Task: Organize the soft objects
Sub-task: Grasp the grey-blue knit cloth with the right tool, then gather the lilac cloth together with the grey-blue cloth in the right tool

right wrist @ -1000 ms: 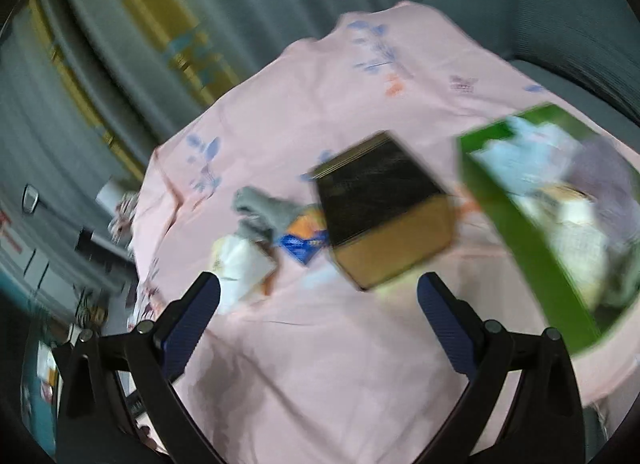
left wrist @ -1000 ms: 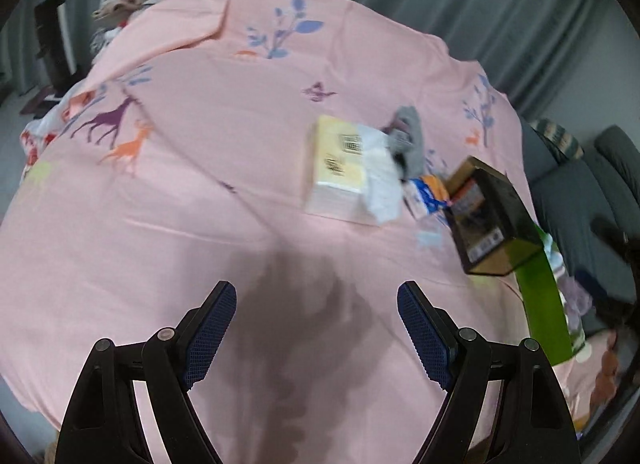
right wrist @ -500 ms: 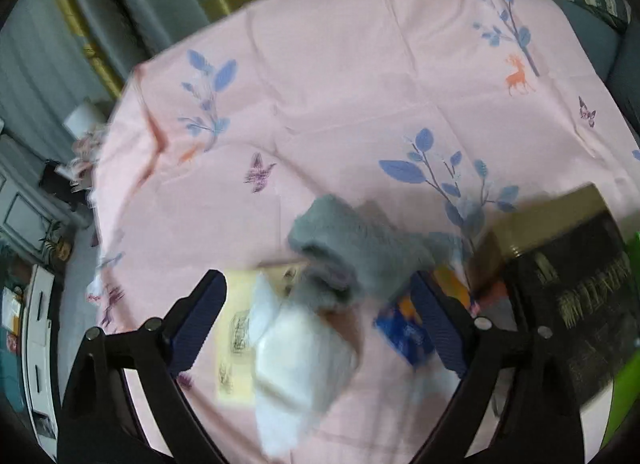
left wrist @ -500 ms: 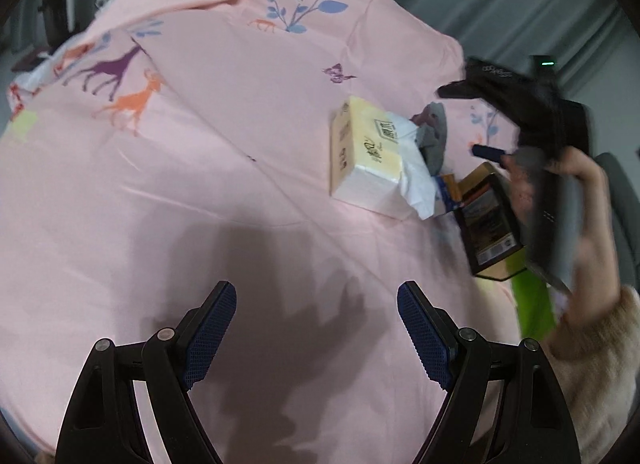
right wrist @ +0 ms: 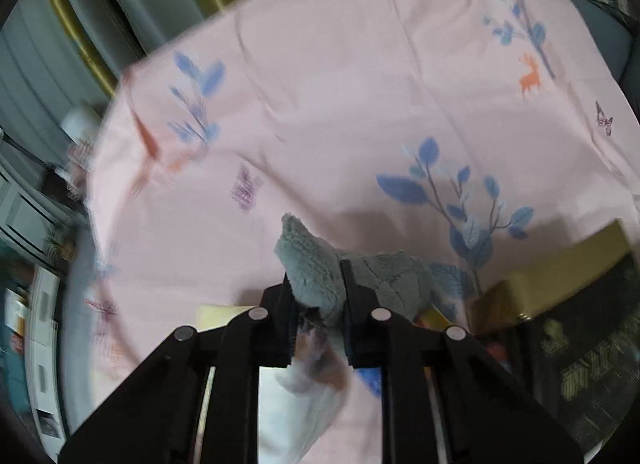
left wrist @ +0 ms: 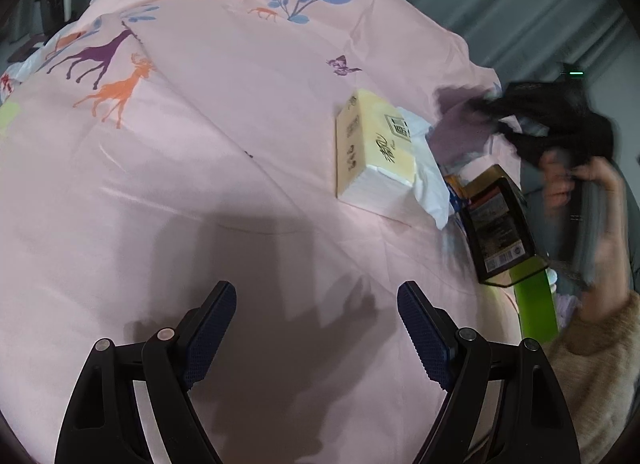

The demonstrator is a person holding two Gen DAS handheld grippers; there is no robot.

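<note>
Here, a grey fleecy soft item [right wrist: 320, 272] sits pinched between the two black fingers of the right gripper [right wrist: 316, 284], which have closed narrowly on its bunched middle while its other end trails right over the pink printed sheet [right wrist: 340, 96]. Just below the grip lie a crumpled white tissue [right wrist: 308, 388] and the edge of a yellow tissue pack [left wrist: 374, 156], and to the right stands a black-and-gold box [right wrist: 568, 328]. From the left gripper's view, the right gripper appears as a blurred dark shape at the far right, a hand [left wrist: 592, 216] wrapped around its handle, above the box and a green bin [left wrist: 534, 304]. The left gripper [left wrist: 316, 328] hovers over the near part of the sheet, its blue-padded fingers [left wrist: 210, 328] spread wide and holding nothing.
</note>
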